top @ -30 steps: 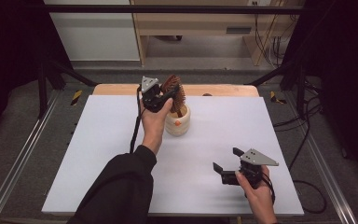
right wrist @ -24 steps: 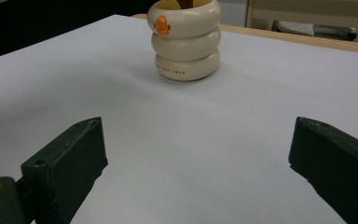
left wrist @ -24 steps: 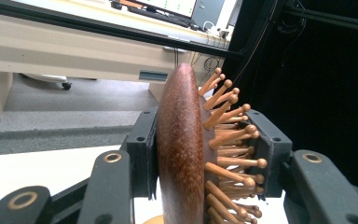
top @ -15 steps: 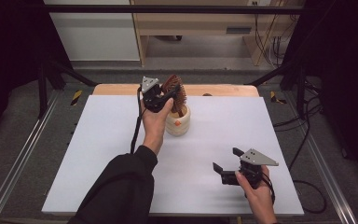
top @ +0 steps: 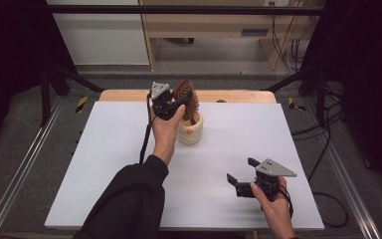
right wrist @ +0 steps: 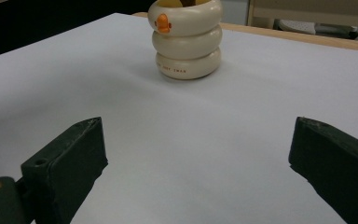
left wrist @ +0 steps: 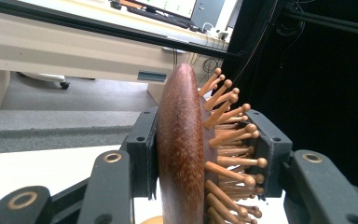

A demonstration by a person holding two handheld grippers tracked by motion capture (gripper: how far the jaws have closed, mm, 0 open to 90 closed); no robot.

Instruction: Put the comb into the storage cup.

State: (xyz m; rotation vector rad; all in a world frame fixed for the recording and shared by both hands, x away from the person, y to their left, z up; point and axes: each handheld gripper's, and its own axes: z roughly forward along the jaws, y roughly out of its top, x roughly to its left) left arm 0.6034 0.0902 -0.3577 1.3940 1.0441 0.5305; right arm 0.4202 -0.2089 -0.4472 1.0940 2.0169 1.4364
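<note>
High view: a wooden hairbrush (top: 187,98) is clamped head-up by the left gripper (top: 175,103) at upper centre, its handle standing in the cream holder (top: 191,133); letting go is judged to remain. The right gripper (top: 242,173) is held wide apart at lower right. Pads (left wrist: 142,151) pressing the brush head are seen in the left gripper view.

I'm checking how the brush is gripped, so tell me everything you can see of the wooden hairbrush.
The hairbrush has a dark reddish-brown oval head that looks like polished wood, with rows of lighter wooden pins ending in round tips on one side. It stands roughly upright, head up, clamped by the left gripper: one pad presses its smooth back, the other the pin side. In the high view its lower end dips into the cream ringed cup near the table's far edge; the handle is hidden.
</note>
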